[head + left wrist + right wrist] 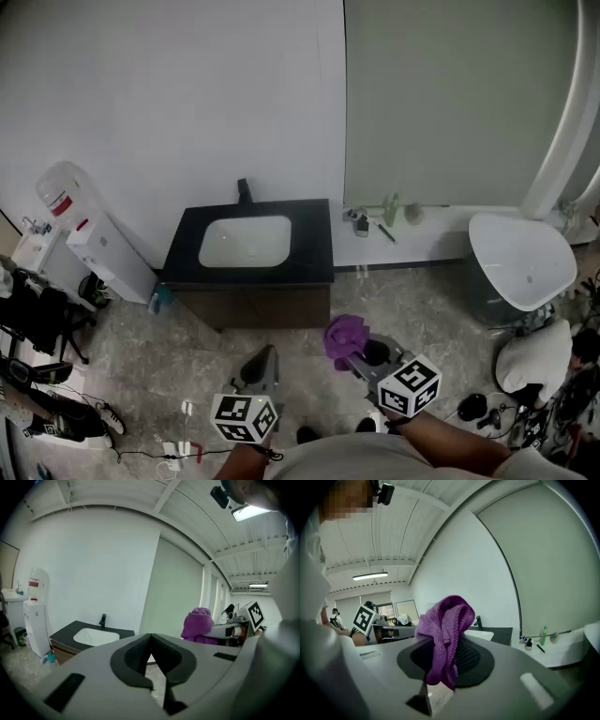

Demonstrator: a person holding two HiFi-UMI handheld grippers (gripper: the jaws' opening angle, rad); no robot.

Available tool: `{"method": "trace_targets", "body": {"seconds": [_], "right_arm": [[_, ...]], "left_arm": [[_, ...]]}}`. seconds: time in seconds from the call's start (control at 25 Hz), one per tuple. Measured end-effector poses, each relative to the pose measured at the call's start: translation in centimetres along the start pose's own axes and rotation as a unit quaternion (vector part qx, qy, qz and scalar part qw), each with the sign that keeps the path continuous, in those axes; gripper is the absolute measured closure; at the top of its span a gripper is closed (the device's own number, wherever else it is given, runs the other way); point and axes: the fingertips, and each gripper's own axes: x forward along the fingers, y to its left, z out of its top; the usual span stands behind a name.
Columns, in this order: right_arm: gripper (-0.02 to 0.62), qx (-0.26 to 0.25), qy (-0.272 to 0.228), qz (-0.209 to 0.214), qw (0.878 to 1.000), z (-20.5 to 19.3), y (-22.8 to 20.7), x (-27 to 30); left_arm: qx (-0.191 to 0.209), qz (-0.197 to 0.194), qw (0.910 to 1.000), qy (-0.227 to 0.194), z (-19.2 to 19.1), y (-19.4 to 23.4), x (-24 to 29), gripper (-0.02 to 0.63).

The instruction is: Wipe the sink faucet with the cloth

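- Head view: a black counter (314, 246) stands against the white wall, with a white sink (246, 241) sunk into its left and middle part.
- The black faucet (244, 190) stands upright at the counter's back edge, just behind the sink.
- The purple cloth (345, 336) is well apart from the faucet, out in front of the counter's front edge near its right corner, bunched at the tip of the right gripper (361, 352).
- The left gripper (264, 362) points toward the counter's front edge from below, to the left of the cloth and not touching it.
- A water dispenser (75, 225) stands on the floor off the counter's left edge, and a green bottle (391, 210) stands on a white ledge (431, 239) past the right edge.
- Left gripper view: the two dark jaws are pressed together at their tips, with nothing between them.
- The counter, sink and faucet lie ahead to the left; the cloth in the right gripper shows to the right, at about the same height.
- Right gripper view: the jaws are clamped on the cloth, which rises in a folded hump above them and hangs down in front of the dark pads.
- Behind the cloth, the faucet and a corner of the counter show to the right, clear of the cloth.
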Motion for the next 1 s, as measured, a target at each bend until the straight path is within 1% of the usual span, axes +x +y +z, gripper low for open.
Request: {"method": "trace_targets", "body": {"seconds": [0.36, 0.64, 0.84, 0.92, 1.0], "right_arm": [[0.511, -0.001, 0.003, 0.004, 1.000, 0.3, 0.1, 0.3], [0.511, 0.001, 0.010, 0.009, 1.000, -0.5, 0.6, 0.9], [0.509, -0.006, 0.017, 0.024, 1.000, -0.8, 2.7, 2.8], [0.509, -0.006, 0.014, 0.023, 1.000, -0.7, 3.9, 3.7], [0.509, -0.005, 0.011, 0.019, 1.000, 0.0, 4.7, 5.0]], "left_arm": [[-0.008, 0.002, 0.9999, 0.005, -0.2, 0.4, 0.2, 0.600], [-0.011, 0.005, 0.9999, 0.008, -0.8, 0.9, 0.1, 0.600], [-0.016, -0.007, 0.9998, 0.009, -0.9, 2.4, -0.2, 0.600], [-0.013, -0.013, 0.9998, 0.009, -0.7, 3.3, -0.8, 0.599], [-0.003, -0.020, 0.9998, 0.006, 0.2, 4.5, -1.1, 0.600]]}}
